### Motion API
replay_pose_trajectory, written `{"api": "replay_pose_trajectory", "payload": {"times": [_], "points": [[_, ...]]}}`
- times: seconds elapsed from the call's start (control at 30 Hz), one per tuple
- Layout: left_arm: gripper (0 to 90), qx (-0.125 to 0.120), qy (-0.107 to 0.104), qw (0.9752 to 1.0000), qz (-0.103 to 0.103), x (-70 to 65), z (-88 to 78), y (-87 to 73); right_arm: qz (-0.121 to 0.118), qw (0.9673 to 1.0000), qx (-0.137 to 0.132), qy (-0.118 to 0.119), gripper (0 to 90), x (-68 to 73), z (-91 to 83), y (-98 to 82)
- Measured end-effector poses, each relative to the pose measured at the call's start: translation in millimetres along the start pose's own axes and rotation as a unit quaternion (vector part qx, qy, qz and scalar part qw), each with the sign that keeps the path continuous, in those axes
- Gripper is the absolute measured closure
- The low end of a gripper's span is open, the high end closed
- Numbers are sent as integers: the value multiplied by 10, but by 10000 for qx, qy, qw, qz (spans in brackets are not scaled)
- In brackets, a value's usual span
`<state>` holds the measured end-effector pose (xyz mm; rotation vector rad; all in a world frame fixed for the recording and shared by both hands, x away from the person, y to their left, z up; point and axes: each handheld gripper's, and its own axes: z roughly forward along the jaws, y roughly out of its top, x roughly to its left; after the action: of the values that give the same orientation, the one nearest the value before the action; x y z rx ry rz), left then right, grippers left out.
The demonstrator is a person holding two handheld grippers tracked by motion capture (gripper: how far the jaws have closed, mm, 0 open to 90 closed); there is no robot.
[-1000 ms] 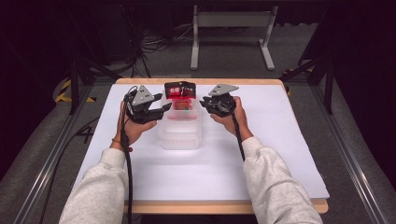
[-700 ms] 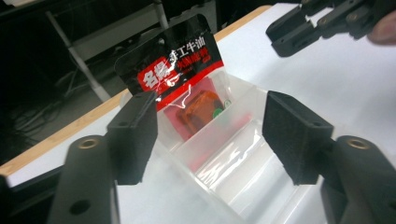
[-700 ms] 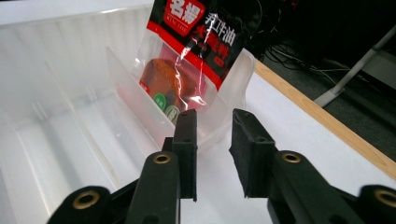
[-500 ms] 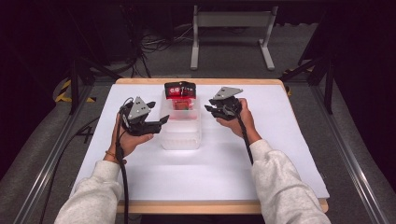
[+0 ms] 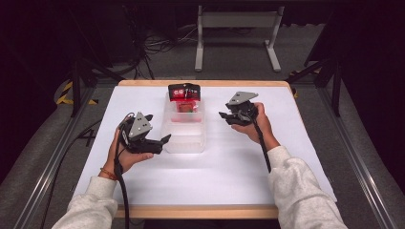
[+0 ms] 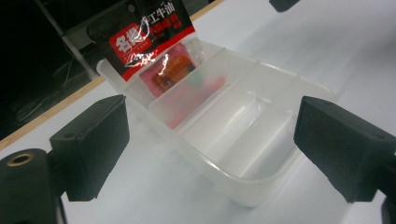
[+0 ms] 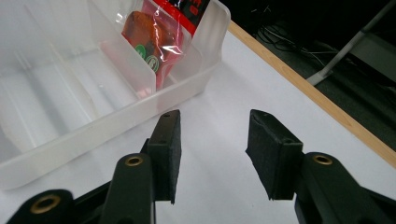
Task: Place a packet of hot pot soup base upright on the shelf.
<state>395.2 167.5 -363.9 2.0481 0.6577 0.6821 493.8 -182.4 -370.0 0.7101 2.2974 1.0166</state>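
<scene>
The left gripper sits just left of the clear plastic box. Its jaws have just been opening and stand wide apart, with nothing between them. The red packet stands in the box's far part. On the right, the right gripper has been opening too, its jaws apart and empty.

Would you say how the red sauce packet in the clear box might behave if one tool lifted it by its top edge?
The packet looks like thin crinkled film, so probably floppy and light. Its glossy surface may slip. It leans in the box's end compartment, so it should lift free.
</scene>
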Motion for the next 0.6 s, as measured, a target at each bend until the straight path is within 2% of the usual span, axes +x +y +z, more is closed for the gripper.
{"api": "replay_pose_trajectory", "payload": {"times": [0.33,0.5,0.6], "points": [[84,92,-79,9999,96,-97,-100,-139,22,9999,132,22,464,-54,-122,-83],[72,225,-133,9996,111,-152,-104,-234,36,9997,226,1,409,-76,-171,-141],[68,264,-88,9995,124,-173,-108,-287,-19,9994,354,-6,334,-78,-197,-179]]}}
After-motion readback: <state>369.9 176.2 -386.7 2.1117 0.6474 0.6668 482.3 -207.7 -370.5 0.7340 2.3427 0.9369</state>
